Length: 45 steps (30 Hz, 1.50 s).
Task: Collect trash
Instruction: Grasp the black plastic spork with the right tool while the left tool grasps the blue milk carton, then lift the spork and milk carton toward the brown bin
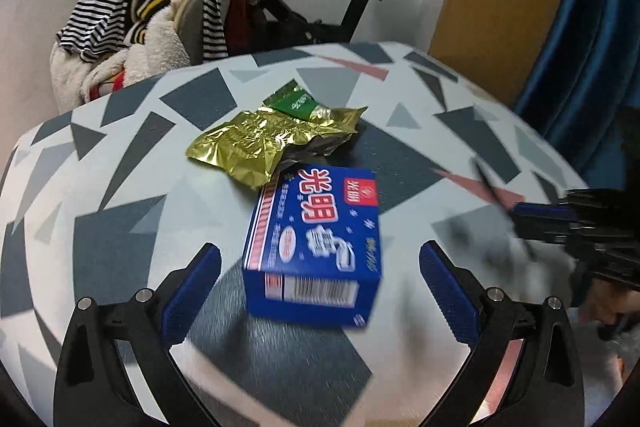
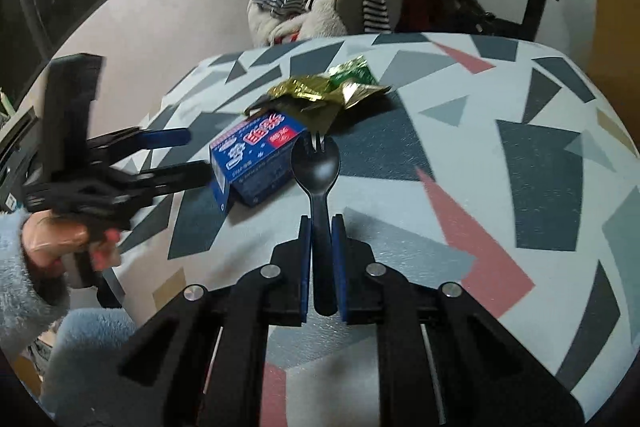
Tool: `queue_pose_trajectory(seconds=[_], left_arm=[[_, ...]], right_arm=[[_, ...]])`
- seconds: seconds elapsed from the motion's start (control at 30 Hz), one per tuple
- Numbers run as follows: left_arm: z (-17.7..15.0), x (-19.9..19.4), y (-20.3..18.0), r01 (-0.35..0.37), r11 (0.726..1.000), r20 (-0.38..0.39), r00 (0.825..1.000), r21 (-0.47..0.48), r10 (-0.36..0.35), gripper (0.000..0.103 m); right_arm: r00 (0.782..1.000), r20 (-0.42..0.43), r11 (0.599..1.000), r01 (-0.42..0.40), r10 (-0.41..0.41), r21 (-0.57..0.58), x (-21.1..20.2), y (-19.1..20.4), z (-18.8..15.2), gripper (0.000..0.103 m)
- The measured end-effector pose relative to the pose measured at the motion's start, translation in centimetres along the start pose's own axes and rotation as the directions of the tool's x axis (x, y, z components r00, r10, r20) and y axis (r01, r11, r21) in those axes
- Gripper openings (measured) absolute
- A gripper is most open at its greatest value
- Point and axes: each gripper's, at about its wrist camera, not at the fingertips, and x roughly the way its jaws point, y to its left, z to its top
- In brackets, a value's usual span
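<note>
Your left gripper (image 1: 320,291) stands wide, with nothing pressed between its blue pads, and the blue box (image 1: 316,239) lies straight ahead of it on the patterned table (image 1: 120,247), framed in the gap between the two fingers. The box's long axis runs away from you, roughly in line with the way the gripper points, with the barcode end nearest the fingers and the far end tucked against the crumpled gold wrapper (image 1: 260,143). Beyond that, partly under the gold foil, sits a small green packet (image 1: 298,103). So the narrow width of the box already faces your open fingers; I judge that pushing forward and down along the same line would put a pad on each long side without needing a turn of the wrist.

Off to the right of the box, your right gripper (image 2: 321,223) is clamped tight on the handle of a black plastic spork (image 2: 318,171), whose head sticks out past the fingertips toward the box and wrappers. That hand is full, so the box, the gold wrapper and the green packet fall to the left gripper, which is also the nearer one to the box
</note>
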Motion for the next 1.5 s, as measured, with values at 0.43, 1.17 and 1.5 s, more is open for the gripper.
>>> queue_pose_trajectory(seconds=[0.43, 1.17, 1.5], left_arm=[[-1.7, 0.4, -0.4, 0.005, 1.000, -0.049, 0.999, 0.006, -0.004, 0.076], [-11.0, -11.5, -2.0, -0.051, 0.997, 0.058, 0.997, -0.059, 0.055, 0.076], [-15.1, -16.0, -2.4, -0.050, 0.993, 0.097, 0.993, -0.111, 0.061, 0.076]], right_arm=[[1.000, 0.016, 0.999, 0.000, -0.001, 0.045, -1.4, -0.9, -1.4, 0.014], [0.998, -0.004, 0.998, -0.059, 0.059, 0.015, -2.2, 4.9, -5.1, 0.014], [0.994, -0.056, 0.995, -0.100, 0.098, -0.029, -3.7, 8.1, -8.6, 0.014]])
